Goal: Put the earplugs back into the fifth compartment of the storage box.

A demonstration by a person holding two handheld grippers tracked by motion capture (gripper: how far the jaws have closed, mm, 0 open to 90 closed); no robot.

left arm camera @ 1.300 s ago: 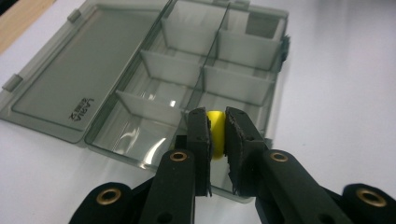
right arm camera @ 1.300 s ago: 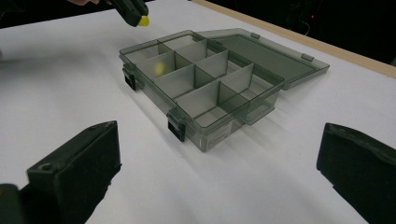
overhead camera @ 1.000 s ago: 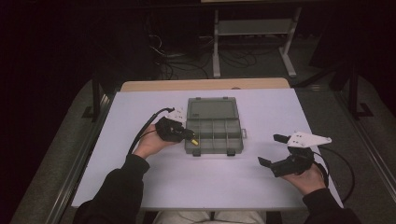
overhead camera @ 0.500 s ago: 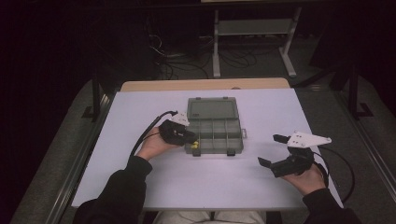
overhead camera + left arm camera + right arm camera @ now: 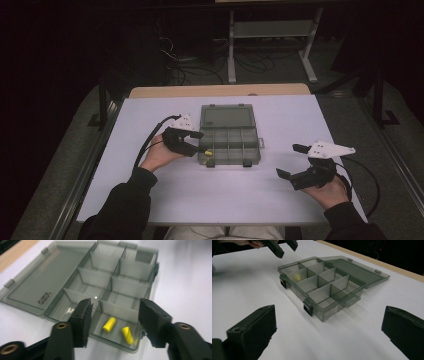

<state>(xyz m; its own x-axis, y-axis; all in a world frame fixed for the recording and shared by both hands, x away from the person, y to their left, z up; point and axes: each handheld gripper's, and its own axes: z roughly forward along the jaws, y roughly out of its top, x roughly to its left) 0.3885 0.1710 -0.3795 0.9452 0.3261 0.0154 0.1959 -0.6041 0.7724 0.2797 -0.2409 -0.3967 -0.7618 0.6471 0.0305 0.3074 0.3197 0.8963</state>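
A smoky grey compartment box [image 5: 235,145] lies in the middle of the white table [image 5: 225,200], its lid [image 5: 227,116] folded flat at the far side. Two yellow plugs [image 5: 109,324] [image 5: 127,335] lie loose in its near-left corner compartment, one showing as a yellow spot [image 5: 209,151] in the high view. My left gripper [image 5: 198,142] [image 5: 115,315] hovers just over that corner; its jaws have just been opening and nothing is pressed between them. My right gripper [image 5: 291,161] [image 5: 329,312] rests open near the table's right front, facing the box [image 5: 322,282] from a distance.
A wooden strip [image 5: 220,90] borders the table's far edge. Behind it stand a metal frame [image 5: 270,30] and loose cables on a dark floor. Each gripper trails a black cable [image 5: 150,140]. Bare table surface lies in front of the box and to both sides.
The left gripper's jaws have gone from shut on a yellow plug to open. That plug now lies in the box's corner compartment. The right gripper has not moved.
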